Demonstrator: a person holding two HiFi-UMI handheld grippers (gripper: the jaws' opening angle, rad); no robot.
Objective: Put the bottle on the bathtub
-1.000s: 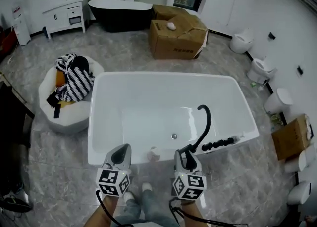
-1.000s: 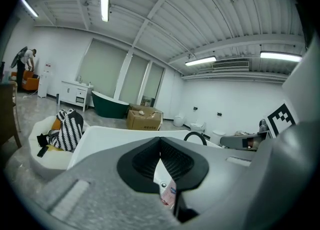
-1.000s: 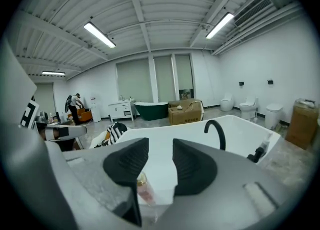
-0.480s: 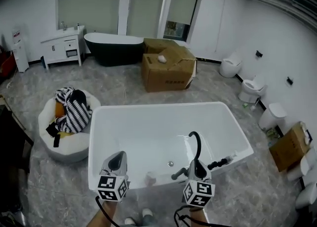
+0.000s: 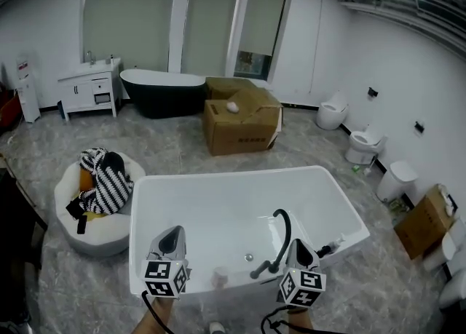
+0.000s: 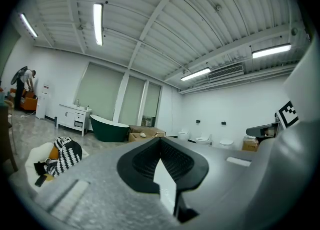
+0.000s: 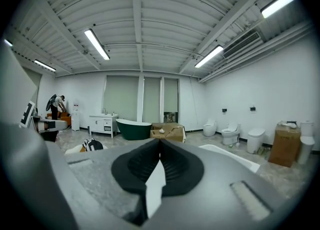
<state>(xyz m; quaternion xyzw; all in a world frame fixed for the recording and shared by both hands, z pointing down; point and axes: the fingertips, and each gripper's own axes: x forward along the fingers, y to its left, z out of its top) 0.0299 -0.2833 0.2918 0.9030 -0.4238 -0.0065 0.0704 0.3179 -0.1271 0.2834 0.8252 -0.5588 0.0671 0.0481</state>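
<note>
Grey floor [image 5: 175,143], bathtub [image 5: 240,174], hose [image 5: 286,229] inside

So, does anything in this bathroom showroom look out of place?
Yes. The small round tub left of the white bathtub is heaped with striped fabric and other clutter, odd for a display piece. Opened cardboard boxes stand beyond the bathtub.

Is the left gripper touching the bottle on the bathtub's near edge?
Apart: the head view shows bare bathtub surface between the left gripper and the bottle.
</note>
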